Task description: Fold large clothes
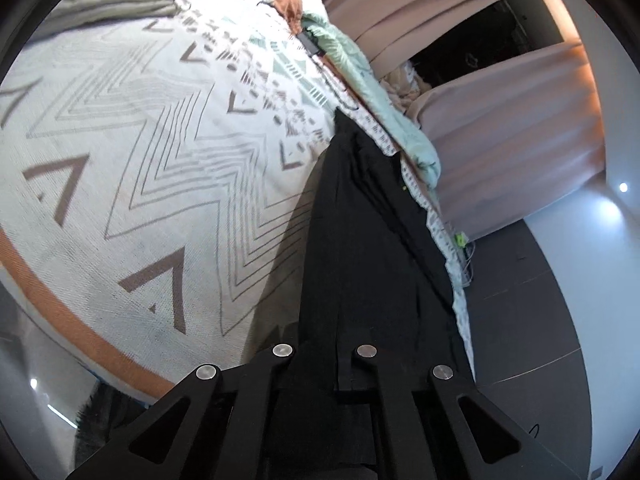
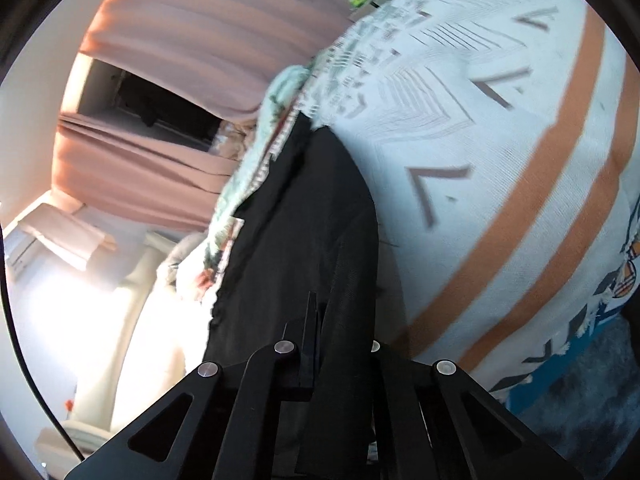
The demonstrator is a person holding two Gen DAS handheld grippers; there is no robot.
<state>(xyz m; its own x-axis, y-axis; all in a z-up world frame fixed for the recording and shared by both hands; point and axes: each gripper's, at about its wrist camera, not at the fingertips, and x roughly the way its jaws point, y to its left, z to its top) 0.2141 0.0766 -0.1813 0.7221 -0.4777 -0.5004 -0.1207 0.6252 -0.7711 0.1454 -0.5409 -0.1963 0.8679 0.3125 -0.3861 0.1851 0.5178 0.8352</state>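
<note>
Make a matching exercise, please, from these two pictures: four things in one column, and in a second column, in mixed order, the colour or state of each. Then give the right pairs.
Things:
1. garment
2. bed cover
3. curtain
4. left gripper

Colour or state:
A. pale pink, hanging in folds
B. shut on the black cloth
C. plain black, stretched from the grippers over the bed
D. whitish with grey zigzags and an orange stripe

Pairs: 1-C, 2-D, 3-A, 4-B
</note>
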